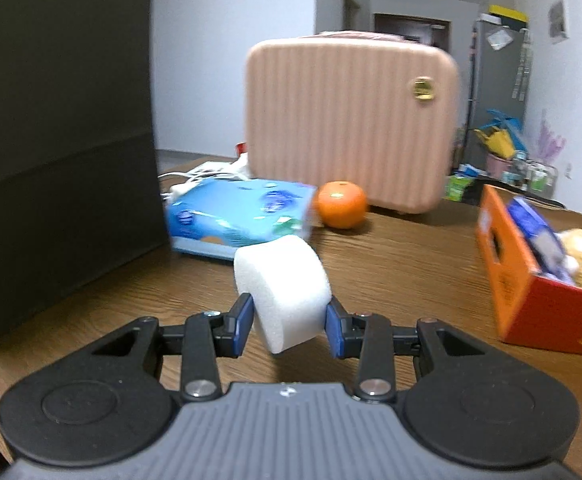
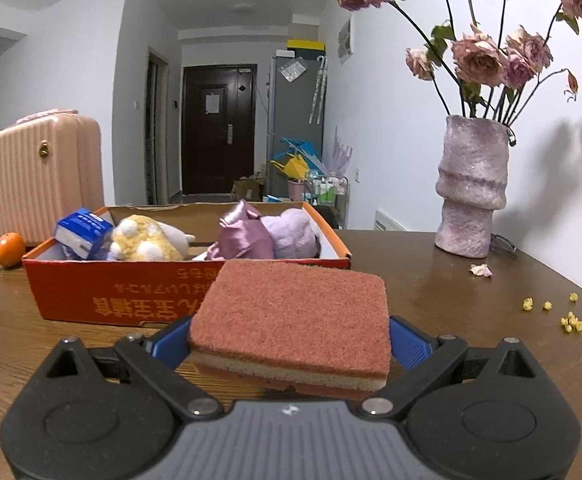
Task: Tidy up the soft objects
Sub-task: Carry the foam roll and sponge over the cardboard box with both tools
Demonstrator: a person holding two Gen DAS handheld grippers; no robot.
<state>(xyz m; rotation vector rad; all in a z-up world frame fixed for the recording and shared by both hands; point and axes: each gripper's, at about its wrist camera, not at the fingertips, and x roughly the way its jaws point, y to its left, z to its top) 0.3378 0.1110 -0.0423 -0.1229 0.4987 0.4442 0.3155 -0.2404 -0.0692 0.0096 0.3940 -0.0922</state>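
My left gripper (image 1: 289, 322) is shut on a white foam cylinder (image 1: 283, 288), held tilted above the wooden table (image 1: 403, 264). The orange cardboard box (image 1: 531, 292) stands to its right, with a blue pack and a yellow plush showing inside. My right gripper (image 2: 289, 340) is shut on a reddish-brown scouring sponge (image 2: 295, 312), held flat just in front of the same orange box (image 2: 111, 288). That box holds a blue tissue pack (image 2: 83, 234), a yellow-and-white plush (image 2: 147, 240), a purple satin pouch (image 2: 243, 236) and a lilac plush (image 2: 295, 232).
A pink ribbed suitcase (image 1: 351, 120) stands at the back, with a tangerine (image 1: 341, 205) and a blue tissue pack (image 1: 239, 216) in front of it. A tall black box (image 1: 59, 140) fills the left. A vase of dried roses (image 2: 471, 184) and yellow crumbs (image 2: 571, 320) sit at the right.
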